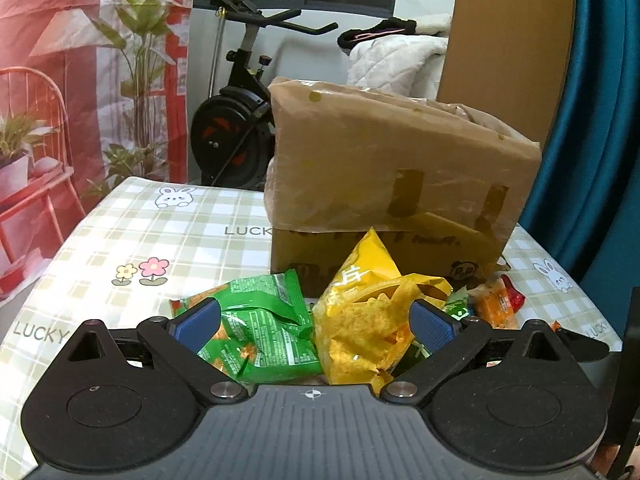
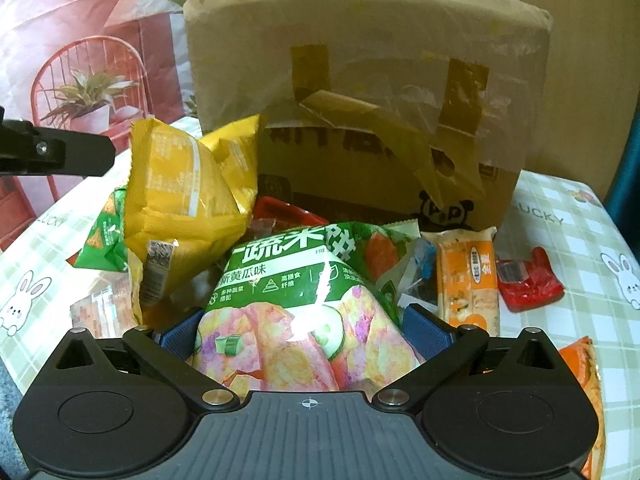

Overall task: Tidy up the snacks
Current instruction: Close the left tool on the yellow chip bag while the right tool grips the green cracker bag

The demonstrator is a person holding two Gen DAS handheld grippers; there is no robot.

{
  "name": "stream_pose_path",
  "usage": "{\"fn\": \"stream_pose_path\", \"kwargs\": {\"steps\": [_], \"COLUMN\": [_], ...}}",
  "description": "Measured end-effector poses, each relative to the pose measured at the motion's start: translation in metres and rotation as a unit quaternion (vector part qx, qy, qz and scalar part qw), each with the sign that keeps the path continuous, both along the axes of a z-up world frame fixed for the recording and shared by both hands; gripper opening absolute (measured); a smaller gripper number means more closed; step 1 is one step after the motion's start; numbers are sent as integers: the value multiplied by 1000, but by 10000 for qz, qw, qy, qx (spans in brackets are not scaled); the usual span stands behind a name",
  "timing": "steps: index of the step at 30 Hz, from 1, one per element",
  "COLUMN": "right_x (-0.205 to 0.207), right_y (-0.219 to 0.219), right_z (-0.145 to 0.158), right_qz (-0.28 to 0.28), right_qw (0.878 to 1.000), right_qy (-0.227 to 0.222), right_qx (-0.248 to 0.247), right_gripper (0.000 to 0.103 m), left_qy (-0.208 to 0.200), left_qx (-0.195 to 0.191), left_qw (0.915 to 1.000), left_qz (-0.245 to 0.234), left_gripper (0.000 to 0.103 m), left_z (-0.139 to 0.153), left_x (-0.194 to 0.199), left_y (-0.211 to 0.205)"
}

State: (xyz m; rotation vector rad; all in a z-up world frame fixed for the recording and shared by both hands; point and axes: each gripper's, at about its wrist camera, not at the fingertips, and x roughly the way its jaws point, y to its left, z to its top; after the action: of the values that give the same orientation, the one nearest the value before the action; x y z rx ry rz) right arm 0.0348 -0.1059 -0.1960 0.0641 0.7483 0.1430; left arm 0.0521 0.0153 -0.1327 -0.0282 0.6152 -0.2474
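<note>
Jaws apart both sides: left gripper point(image 1: 314, 322) round yellow bag point(image 1: 362, 320), right gripper point(image 2: 304, 330) round cucumber-flavour bag point(image 2: 298, 300).

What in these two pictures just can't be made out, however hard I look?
- Inside of the cardboard box: both views, its plastic-covered wall faces the cameras.
- Snacks at the bottom of the pile: right view, the green rice-cracker bag and yellow bag lie over them.
- Orange packet: right view, cut off by the right gripper and the frame edge.
- Whether the left gripper presses the green and yellow bags: unclear.
</note>
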Motion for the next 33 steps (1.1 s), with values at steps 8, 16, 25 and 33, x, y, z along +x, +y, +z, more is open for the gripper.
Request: {"fn": "stream_pose_path", "kwargs": {"steps": [8,16,25,33], "right_x": [-4,-6,-13,-26], "right_y": [-10,-15,-20,-20], "right_z": [4,3,15,47], "right_qz": [-16,-38,-82,-32], "right_qw": [9998,9996,9987,9965], "right_qy": [-86,-120,-310,-667], "right_qx": [178,235,391,500], "right_gripper": [83,81,80,80], "left_qy": [-29,290,234,-353], "left_qx": [149,213,-274,-340], "left_qw": [9978,9973,9964,9969], "left_qz": [-652,-637,-771,-609], "left_gripper": [101,100,68,68], "left_z": [-9,-36,-25,17], "left_x": [7,38,33,8], "left_y": [-24,-31,-8,3]}}
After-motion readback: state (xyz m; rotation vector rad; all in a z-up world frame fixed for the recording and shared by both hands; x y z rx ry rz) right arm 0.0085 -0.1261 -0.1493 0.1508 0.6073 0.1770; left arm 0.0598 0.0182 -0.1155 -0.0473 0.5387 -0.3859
